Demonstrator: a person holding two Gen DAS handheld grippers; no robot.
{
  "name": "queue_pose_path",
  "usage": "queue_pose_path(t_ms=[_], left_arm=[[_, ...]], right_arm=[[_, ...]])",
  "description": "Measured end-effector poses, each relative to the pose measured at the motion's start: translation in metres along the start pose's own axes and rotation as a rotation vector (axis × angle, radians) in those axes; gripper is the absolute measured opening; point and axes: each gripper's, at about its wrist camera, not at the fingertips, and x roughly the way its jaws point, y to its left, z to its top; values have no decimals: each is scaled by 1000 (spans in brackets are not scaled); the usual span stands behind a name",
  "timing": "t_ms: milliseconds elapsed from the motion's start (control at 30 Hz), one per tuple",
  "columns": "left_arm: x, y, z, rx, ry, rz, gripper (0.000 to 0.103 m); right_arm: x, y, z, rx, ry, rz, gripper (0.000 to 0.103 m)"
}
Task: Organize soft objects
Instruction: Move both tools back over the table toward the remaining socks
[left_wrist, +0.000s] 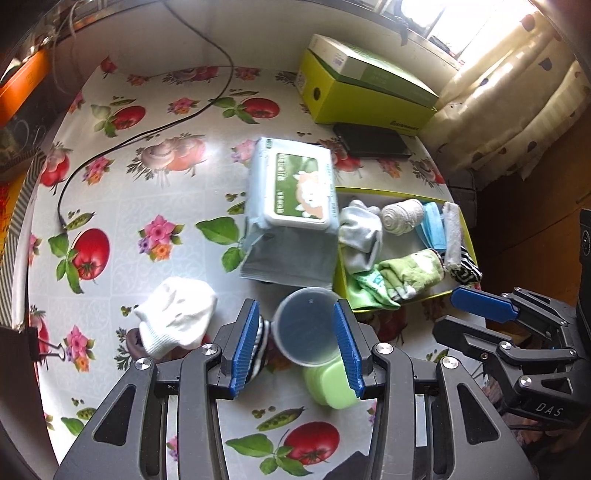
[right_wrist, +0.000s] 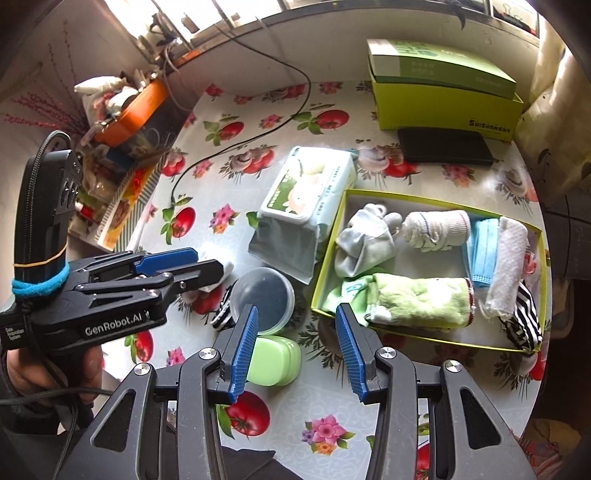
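Observation:
A white sock (left_wrist: 177, 317) lies on the flowered tablecloth, left of my left gripper (left_wrist: 295, 347), which hangs open above a striped sock (left_wrist: 258, 343) and a clear plastic cup (left_wrist: 306, 325) without gripping either. The yellow-green tray (right_wrist: 424, 195) holds a grey sock (right_wrist: 362, 240), a rolled white sock (right_wrist: 436, 225), a blue mask (right_wrist: 484, 254), a white towel roll (right_wrist: 506, 266), a green towel (right_wrist: 421, 299) and a striped cloth (right_wrist: 524, 321). My right gripper (right_wrist: 297, 347) is open and empty, near the tray's front left corner. In that view the left gripper (right_wrist: 208, 263) covers most of the white sock.
A wet-wipes pack (left_wrist: 295, 184) lies beside the tray's left wall. A green soap box (right_wrist: 273, 360) sits near the cup. A green carton (right_wrist: 443, 92) and a black case (right_wrist: 443, 146) stand at the back. A black cable (left_wrist: 147, 136) crosses the table. The table edge runs right of the tray.

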Motion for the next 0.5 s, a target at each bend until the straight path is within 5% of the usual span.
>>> queue_pose_path(t_ms=[300,500], left_arm=[[0,61,-14,-113,20,48,43],[12,74,-25,-112,69,1,43]], right_arm=[[13,12,1,-18,25,25,43],[19,16,1,-16,40,24,43]])
